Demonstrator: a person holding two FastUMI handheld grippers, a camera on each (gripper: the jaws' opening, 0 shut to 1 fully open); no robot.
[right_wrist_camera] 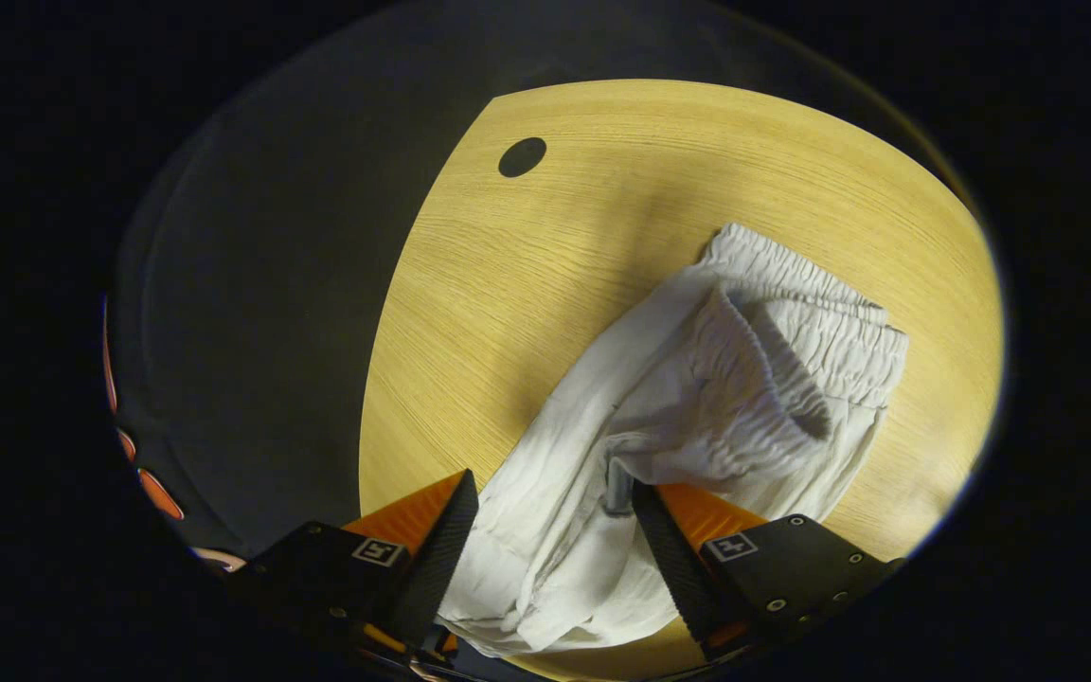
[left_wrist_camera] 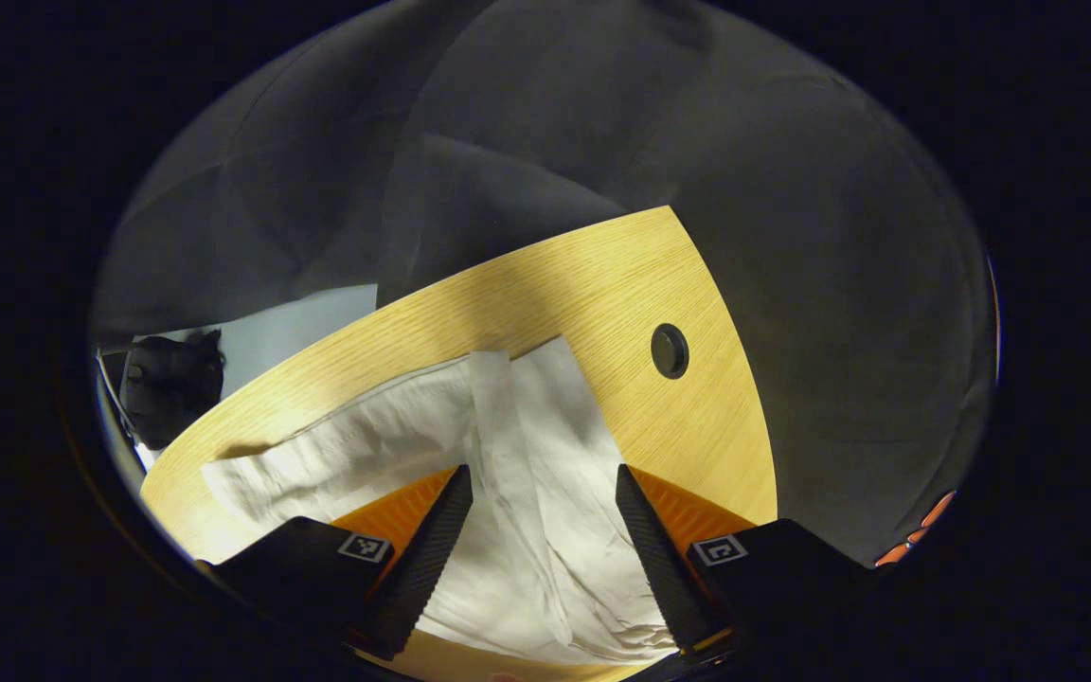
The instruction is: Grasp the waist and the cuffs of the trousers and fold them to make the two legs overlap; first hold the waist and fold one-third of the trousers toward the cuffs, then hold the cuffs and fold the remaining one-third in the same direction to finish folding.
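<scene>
Dark cloth walls close in the booth on every side, and ahead of both pairs of fingers spreads a pale wooden bench (left_wrist_camera: 602, 284) with a round dark cable hole (left_wrist_camera: 670, 350) in it. In the left gripper view that hole sits beyond the right-hand finger and a little outward of it; in the right gripper view the hole (right_wrist_camera: 522, 156) lies far ahead, past the left-hand finger.

White trousers (right_wrist_camera: 697, 379) lie crumpled on the bench (right_wrist_camera: 659, 170). In the right gripper view the gathered elastic waist (right_wrist_camera: 801, 313) is ahead of the right-hand finger and off to its outer side, one layer of it turned back over the other, while the rest of the cloth runs down between the two fingers. In the left gripper view the trousers (left_wrist_camera: 527, 455) spread from between the fingers forward and out past the left-hand finger, with a folded ridge running up the middle.

The left gripper (left_wrist_camera: 542, 493) has its fingers spread apart, cloth lying in the gap, neither finger pressing on it. The right gripper (right_wrist_camera: 553, 497) is likewise released, fingers wide, with fabric between them and a fold touching the inner edge of the right-hand finger.

A dark bundle (left_wrist_camera: 171, 384) rests on a pale floor beyond the bench edge, far out from the left-hand finger in the left gripper view.
</scene>
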